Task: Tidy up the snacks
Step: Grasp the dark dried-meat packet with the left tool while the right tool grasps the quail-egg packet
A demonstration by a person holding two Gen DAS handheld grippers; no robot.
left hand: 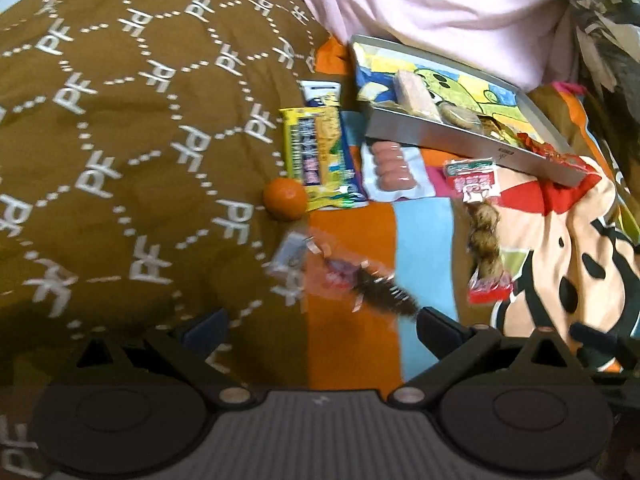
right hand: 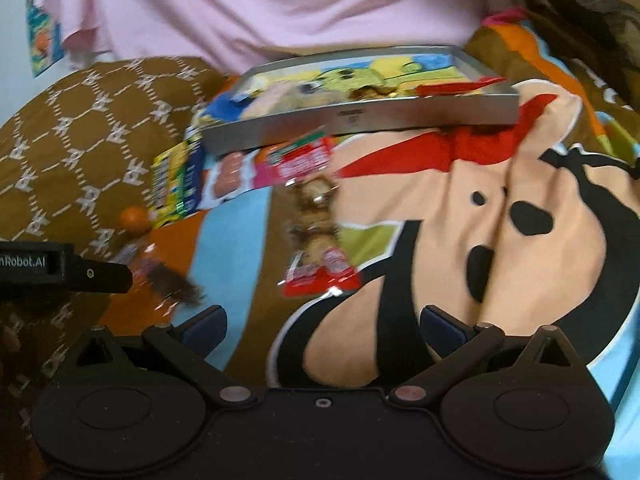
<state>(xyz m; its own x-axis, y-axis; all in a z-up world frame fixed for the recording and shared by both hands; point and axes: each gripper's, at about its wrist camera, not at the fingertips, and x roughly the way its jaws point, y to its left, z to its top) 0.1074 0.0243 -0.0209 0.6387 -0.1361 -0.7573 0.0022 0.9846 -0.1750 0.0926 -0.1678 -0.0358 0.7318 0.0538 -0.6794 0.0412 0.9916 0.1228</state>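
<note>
Several snacks lie loose on the patterned bedding in front of a shallow metal tray (left hand: 472, 150), so the sorting looks partly done: the tray already holds a pale wrapped block (left hand: 412, 92) and some brown and red packets, while the rest waits outside it. Going left to right in the left wrist view, a small orange (left hand: 285, 199) rests on the brown quilt (left hand: 100, 140), touching the corner of a yellow biscuit packet (left hand: 316, 156); just beside that lies a pack of sausages (left hand: 394, 170), partly tucked under the tray's near wall; then comes a long clear packet of brown pieces with red ends (left hand: 482, 236), stretched toward the camera. Nearer than all of these, a blurred clear wrapper with a dark snack inside (left hand: 352, 280) lies just ahead of the left gripper (left hand: 320, 322), whose jaws stand wide apart and hold nothing. The right gripper (right hand: 322, 322) is likewise spread and empty, with the red-ended packet (right hand: 318, 236) directly ahead of it. My reading is that each claw is lined up for a pick. The next move would call for lowering over a crinkly wrapper on soft cloth, pinching the film rather than the blanket, then carrying it over the tray's raised wall.
</note>
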